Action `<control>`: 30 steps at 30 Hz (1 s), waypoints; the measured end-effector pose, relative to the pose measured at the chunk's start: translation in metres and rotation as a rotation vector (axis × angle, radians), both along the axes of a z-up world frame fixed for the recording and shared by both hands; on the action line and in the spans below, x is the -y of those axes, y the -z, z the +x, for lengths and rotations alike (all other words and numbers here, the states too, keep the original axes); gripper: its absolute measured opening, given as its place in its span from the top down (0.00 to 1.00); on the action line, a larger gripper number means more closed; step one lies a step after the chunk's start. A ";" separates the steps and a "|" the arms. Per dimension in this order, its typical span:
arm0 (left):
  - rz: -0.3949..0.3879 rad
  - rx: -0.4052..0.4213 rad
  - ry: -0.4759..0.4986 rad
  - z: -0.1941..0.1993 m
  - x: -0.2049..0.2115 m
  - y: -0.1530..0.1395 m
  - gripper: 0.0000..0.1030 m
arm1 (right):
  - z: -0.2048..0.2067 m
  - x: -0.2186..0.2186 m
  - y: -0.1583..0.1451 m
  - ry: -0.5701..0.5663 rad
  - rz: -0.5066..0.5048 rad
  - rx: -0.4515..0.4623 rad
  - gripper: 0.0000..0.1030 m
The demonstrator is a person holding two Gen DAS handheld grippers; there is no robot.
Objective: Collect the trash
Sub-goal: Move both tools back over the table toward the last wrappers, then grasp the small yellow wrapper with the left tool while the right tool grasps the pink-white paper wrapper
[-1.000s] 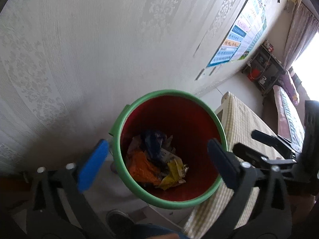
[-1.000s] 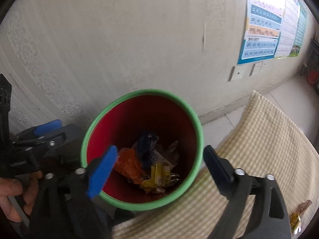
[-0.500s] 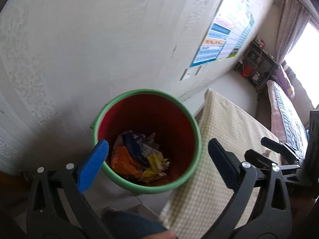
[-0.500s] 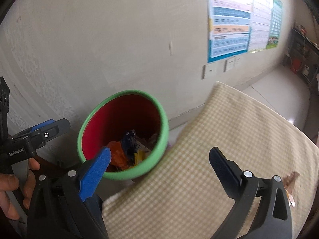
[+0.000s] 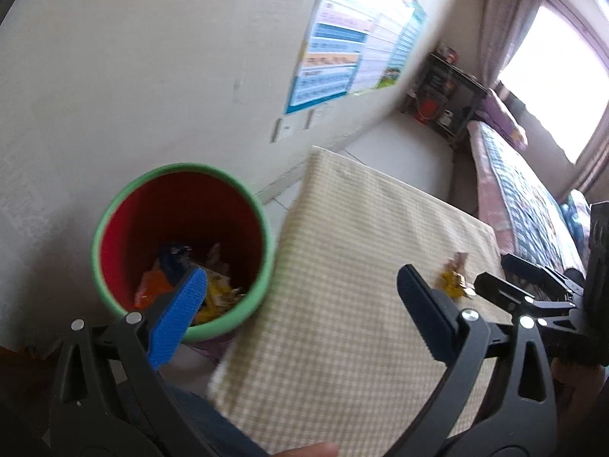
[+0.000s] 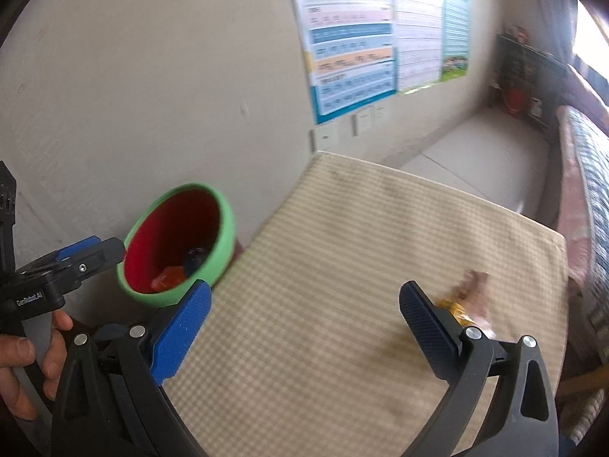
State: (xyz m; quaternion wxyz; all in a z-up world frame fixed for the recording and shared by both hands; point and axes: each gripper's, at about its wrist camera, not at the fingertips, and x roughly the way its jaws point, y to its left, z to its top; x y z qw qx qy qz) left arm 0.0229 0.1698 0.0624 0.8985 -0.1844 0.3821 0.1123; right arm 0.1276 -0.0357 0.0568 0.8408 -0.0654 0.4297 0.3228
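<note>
Checked tablecloth (image 6: pixel 342 304) beside green bin (image 5: pixel 266 266); wrappers (image 6: pixel 462 304) lying loose; both grippers (image 5: pixel 300 301) (image 6: pixel 304 316) wide open, empty.

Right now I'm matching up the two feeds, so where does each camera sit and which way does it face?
Left wrist: on the left gripper, angled down at the bin and checked table; own open fingers show, right gripper at the right edge.
Right wrist: on the right gripper, over the table toward wrappers; hand holds the left gripper.
Shared: bin, table, wrappers, poster.
</note>
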 end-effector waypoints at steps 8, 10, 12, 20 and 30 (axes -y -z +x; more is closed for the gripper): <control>0.003 0.001 0.088 0.019 0.047 -0.003 0.05 | 0.002 0.062 0.004 0.096 -0.007 -0.003 0.07; -0.001 -0.004 0.114 0.024 0.059 -0.001 0.05 | 0.004 0.078 0.006 0.122 -0.009 -0.004 0.07; 0.000 -0.009 0.140 0.029 0.071 0.001 0.05 | 0.007 0.091 0.008 0.147 -0.012 -0.008 0.07; -0.021 -0.027 0.230 0.049 0.113 0.012 0.05 | 0.023 0.133 0.024 0.231 -0.023 -0.038 0.07; -0.035 -0.090 0.350 0.087 0.159 0.045 0.05 | 0.060 0.158 0.049 0.279 -0.027 -0.083 0.07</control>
